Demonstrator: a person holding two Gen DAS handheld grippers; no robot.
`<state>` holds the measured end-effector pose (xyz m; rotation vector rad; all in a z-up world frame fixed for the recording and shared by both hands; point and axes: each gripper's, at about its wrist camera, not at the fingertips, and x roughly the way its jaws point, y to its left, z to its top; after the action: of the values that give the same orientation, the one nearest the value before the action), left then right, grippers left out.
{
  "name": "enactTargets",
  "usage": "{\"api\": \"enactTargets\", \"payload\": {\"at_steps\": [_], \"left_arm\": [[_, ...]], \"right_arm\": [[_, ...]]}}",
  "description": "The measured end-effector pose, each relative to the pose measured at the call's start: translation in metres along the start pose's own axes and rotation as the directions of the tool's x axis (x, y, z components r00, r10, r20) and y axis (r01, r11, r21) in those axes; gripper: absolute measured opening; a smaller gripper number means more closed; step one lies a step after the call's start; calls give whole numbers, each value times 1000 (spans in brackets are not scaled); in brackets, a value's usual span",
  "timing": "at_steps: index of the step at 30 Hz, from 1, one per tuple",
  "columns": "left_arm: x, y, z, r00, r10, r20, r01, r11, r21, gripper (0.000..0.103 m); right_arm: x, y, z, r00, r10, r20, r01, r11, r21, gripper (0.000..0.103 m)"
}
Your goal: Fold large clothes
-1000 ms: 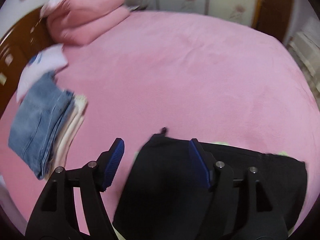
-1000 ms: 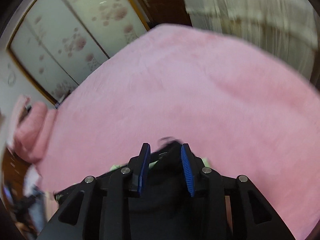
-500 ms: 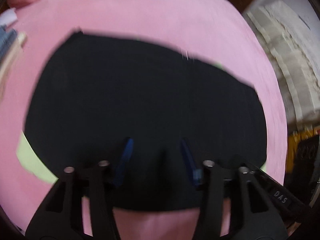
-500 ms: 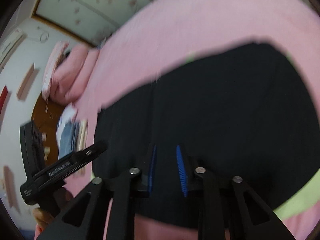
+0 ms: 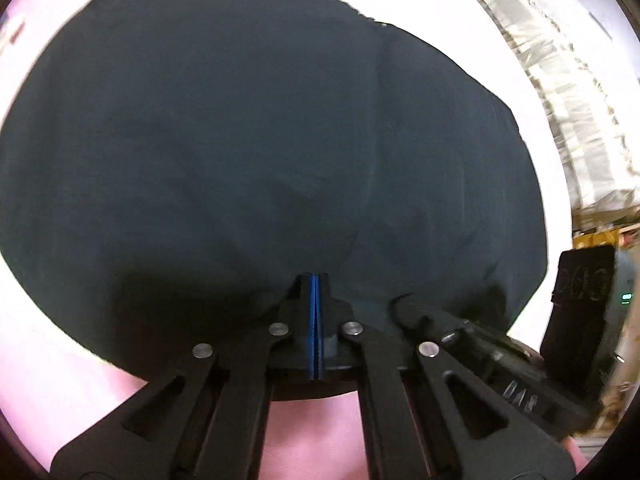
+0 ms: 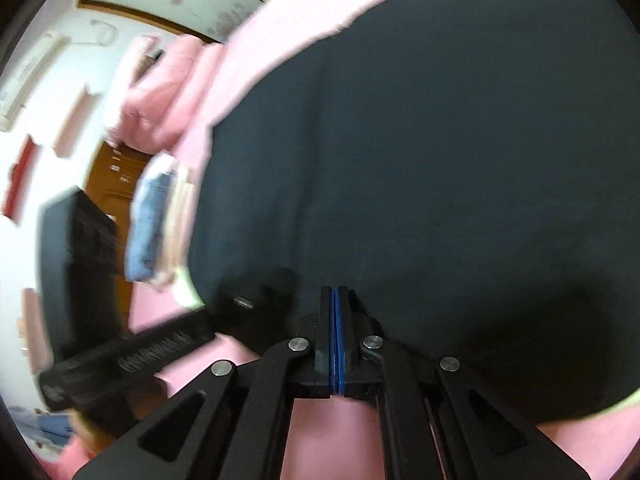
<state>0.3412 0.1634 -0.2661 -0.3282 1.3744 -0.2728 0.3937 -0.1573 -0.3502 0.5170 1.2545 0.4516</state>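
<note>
left wrist: left gripper (image 5: 315,280) has just clenched, blue fingers (image 5: 311,320) pressed together at the near hem of the black garment (image 5: 260,140); garment spread flat on the pink bed (image 5: 60,392) | right wrist: right gripper (image 6: 335,292) has just clenched at the garment's (image 6: 460,160) near hem; whether either pinches cloth, cannot tell; folded jeans (image 6: 148,224) left of the garment

Both wrist views steeply downward, close over shared black garment (image 5: 248,140) on pink bed (image 6: 320,432)

Matt black cloth garment (image 5: 260,140) on soft pink blanket (image 5: 60,380).
</note>
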Motion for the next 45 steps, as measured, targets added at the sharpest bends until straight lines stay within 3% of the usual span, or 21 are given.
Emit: {"api": "enactTargets", "payload": {"at_steps": [1,5,7,9,10,11,12,13,14,15,17,19,21,22,25,29,33,38,42,45], "left_arm": [[-3,8,1,1000,-2,3,2,1000,-6,0],[-27,66,-1,990,137,37,-136,991,-15,0],[-36,100,-3,975,215,53,-212,975,-62,0],[-46,133,-5,955,287,79,-279,955,-105,0],[-50,141,-5,954,285,90,-273,954,-126,0],[-53,149,-6,955,280,101,-263,953,-153,0],[-57,151,-7,949,295,114,-272,945,-180,0],[-61,147,-8,942,311,126,-286,940,-184,0],[-66,137,-10,934,322,151,-297,940,-169,0],[-69,127,-13,936,309,169,-287,947,-146,0],[-72,95,-22,960,219,176,-207,975,-81,0],[-62,64,-31,984,127,126,-124,992,-25,0],[-44,35,-39,997,52,62,-55,998,37,0],[-36,26,-42,999,30,44,-32,998,54,0],[-10,7,-42,1000,-24,-15,25,997,69,0],[15,-7,-23,998,-62,-12,63,995,71,0],[27,5,25,993,-99,68,96,995,41,0],[43,19,105,974,-62,217,72,997,-41,0],[44,36,131,960,6,280,9,999,-53,0],[22,79,133,939,48,340,-12,994,-109,0]], "right_arm": [[-7,-10,0,1000,20,12,-20,1000,-12,1],[-57,-58,-3,983,-162,82,168,983,-71,1],[-95,-97,-4,943,-306,131,306,952,20,0],[-125,-127,-5,915,-369,164,355,928,110,0],[-138,-135,-6,899,-397,183,372,915,159,0],[-146,-137,-8,857,-479,191,450,875,178,0],[-149,-136,-9,835,-516,191,488,855,176,0],[-152,-133,-11,831,-516,209,487,855,178,0],[-156,-129,-13,841,-485,240,451,873,185,0],[-157,-117,-17,864,-411,290,372,910,182,0],[-147,-95,-21,904,-291,313,259,956,140,0],[-110,-67,-25,965,-128,230,109,990,94,0],[-66,-49,-27,993,-17,121,6,996,88,0],[-41,-38,-30,997,30,73,-34,998,61,0],[13,-17,-39,999,34,-11,-34,999,-16,0],[48,-30,-22,999,42,-12,-42,999,-18,0],[64,-39,39,997,35,71,-33,999,-29,0],[83,-51,107,982,55,181,-56,998,0,0],[96,-64,135,983,-6,184,15,999,-48,0],[64,-102,128,976,10,219,-1,999,-42,0]]}}
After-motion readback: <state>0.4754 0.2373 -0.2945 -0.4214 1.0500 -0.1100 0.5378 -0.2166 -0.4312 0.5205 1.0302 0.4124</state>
